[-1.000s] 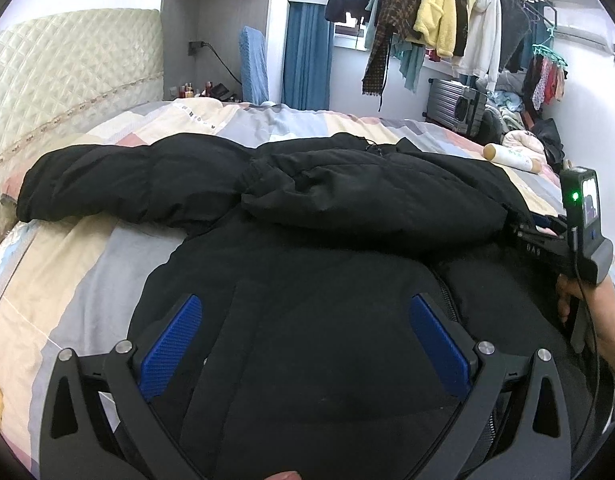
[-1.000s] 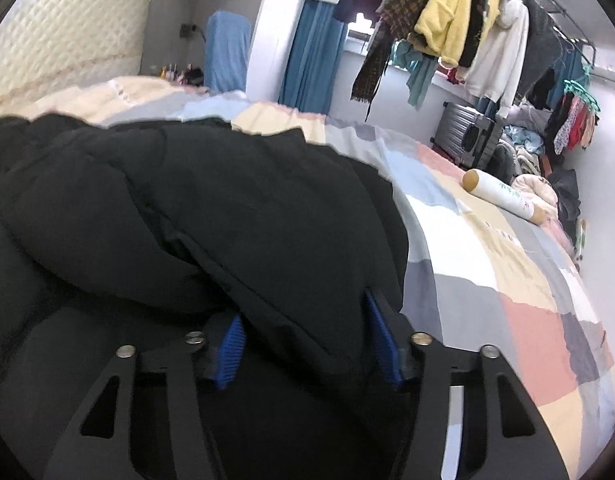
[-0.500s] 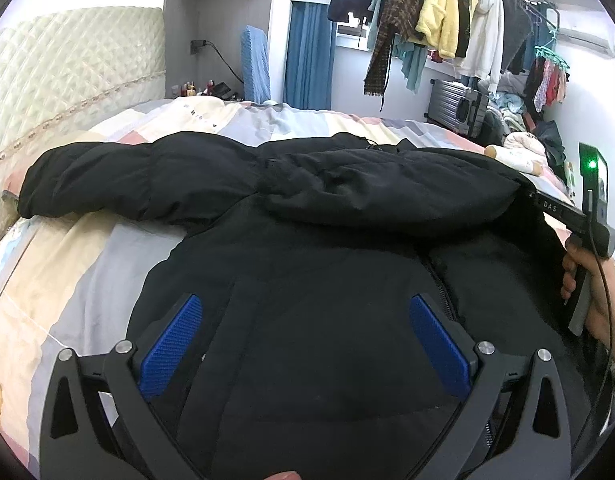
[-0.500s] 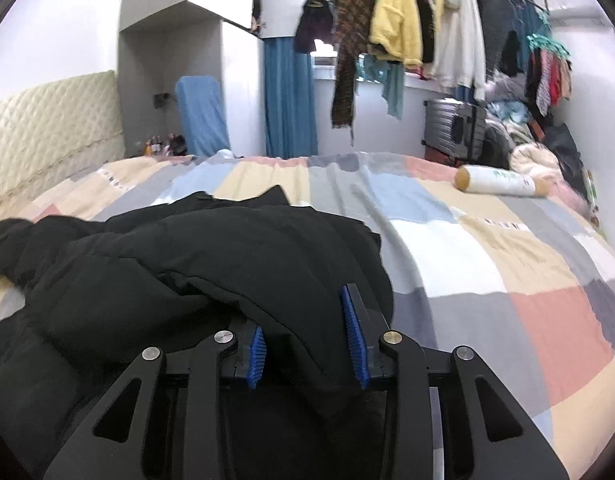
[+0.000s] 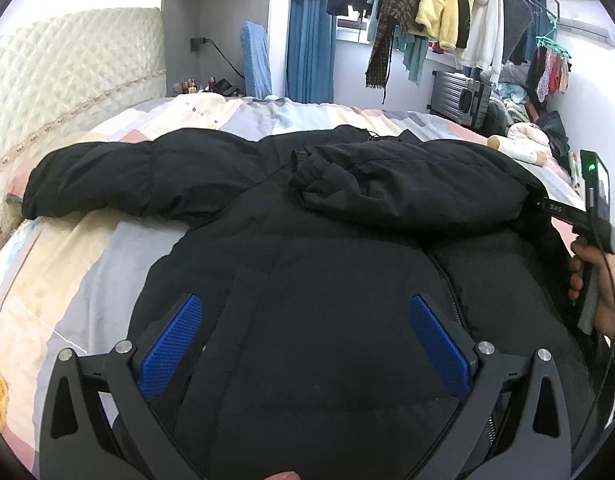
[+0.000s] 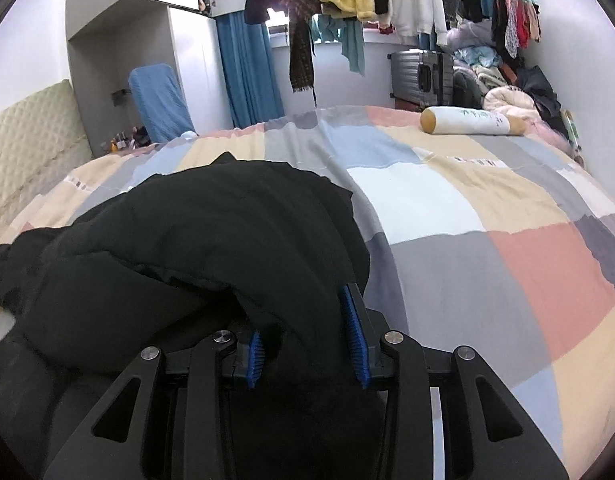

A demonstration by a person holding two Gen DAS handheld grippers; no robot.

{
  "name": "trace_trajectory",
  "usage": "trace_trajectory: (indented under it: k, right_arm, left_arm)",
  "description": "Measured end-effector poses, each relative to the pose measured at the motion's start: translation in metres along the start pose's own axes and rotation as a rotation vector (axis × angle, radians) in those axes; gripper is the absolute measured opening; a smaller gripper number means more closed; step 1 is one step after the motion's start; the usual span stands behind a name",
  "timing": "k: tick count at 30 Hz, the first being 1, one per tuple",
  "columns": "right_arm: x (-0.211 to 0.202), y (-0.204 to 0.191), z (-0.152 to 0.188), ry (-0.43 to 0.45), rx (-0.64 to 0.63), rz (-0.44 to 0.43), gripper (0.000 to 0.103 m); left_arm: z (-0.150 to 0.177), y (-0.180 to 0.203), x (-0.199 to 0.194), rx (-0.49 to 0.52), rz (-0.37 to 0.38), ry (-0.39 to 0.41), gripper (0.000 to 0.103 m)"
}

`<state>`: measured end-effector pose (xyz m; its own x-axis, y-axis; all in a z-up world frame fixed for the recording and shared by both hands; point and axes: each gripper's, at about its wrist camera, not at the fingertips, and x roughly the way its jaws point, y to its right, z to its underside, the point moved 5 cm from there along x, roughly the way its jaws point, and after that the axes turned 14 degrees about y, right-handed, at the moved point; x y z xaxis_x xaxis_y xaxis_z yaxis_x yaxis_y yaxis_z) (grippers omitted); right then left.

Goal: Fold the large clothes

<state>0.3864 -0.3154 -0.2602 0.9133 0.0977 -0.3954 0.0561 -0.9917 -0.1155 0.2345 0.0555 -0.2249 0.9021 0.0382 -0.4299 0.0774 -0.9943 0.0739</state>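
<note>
In the left wrist view, a black padded jacket lay spread on the bed, front up, one sleeve stretched out flat toward the quilted headboard. The other sleeve was already folded across the chest, its cuff near the collar. The left gripper hung over the lower front of the jacket with its jaws wide apart and nothing held between them; whether the blue pads touched the cloth could not be told. At the right edge the right gripper showed from the side, buried in the jacket's shoulder fold, with a hand on its handle.

In the right wrist view, the right gripper stood at a narrow opening with a thick wad of jacket between its pads, which pressed into the fabric on both sides; its jaws had just been opening slightly after closing down on it. The bunched cloth rose ahead of the gripper, and the patchwork bedspread lay bare to the right, a bolster pillow well beyond.

The step in hand looked like tucking the jacket's right side inward. The next move probably called for carrying that edge over the middle and releasing it, then the left gripper taking the outstretched sleeve, keeping the puffy layers from springing back
</note>
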Motion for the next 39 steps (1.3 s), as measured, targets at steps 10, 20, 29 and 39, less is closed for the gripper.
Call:
trace_trajectory:
  k: [10,20,29,39]
  right_arm:
    - [-0.094,-0.039,-0.026,0.084,-0.021,-0.111,0.046]
    - [-0.182,-0.062,-0.015,0.107,0.023,-0.181,0.046]
    - [-0.235,-0.078,0.011,0.136,-0.008,-0.211,0.046]
    - [-0.255,-0.081,0.029,0.144,-0.023,-0.234,0.046]
  left_arm:
    - [-0.004,0.005,-0.025,0.004,0.011,0.027,0.103]
    - [-0.008,0.004,-0.047,-0.001,0.016,0.068,0.103]
    - [-0.014,0.009,-0.060,0.017,0.020,0.101,0.103]
    - [-0.020,0.001,-0.059,0.013,0.045,0.070,0.103]
